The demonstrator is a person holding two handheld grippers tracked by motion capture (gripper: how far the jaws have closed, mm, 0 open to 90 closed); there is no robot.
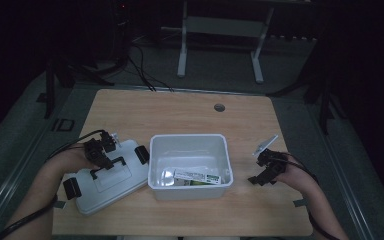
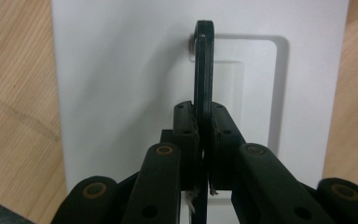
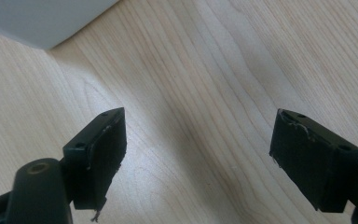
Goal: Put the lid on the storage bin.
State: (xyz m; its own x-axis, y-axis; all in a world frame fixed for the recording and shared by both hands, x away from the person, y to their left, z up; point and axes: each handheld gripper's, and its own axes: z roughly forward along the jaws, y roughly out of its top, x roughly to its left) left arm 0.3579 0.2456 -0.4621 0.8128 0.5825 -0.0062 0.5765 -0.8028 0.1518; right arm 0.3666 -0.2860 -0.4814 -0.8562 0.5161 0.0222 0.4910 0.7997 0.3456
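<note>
A white box lid (image 1: pixel 114 189) lies flat on the wooden table (image 1: pixel 180 112) at the left, with black clips (image 1: pixel 141 154) at its ends. My left gripper (image 1: pixel 102 161) is shut on the lid's black handle (image 1: pixel 111 165). In the left gripper view the raised handle (image 2: pixel 203 60) stands edge-on between the pads, above the white lid (image 2: pixel 121 70). An open white box (image 1: pixel 189 142) sits mid-table with a green-and-white packet (image 1: pixel 197 177) inside. My right gripper (image 1: pixel 261 177) hovers right of the box, open with bare wood (image 3: pixel 191 70) between its fingers (image 3: pixel 100 154).
A corner of the white box (image 3: pixel 42 18) shows at the top left of the right gripper view. A round cable hole (image 1: pixel 219 107) sits near the table's far edge. Beyond the table stand a white frame (image 1: pixel 220 30) and dark cables (image 1: pixel 140 70) on the floor.
</note>
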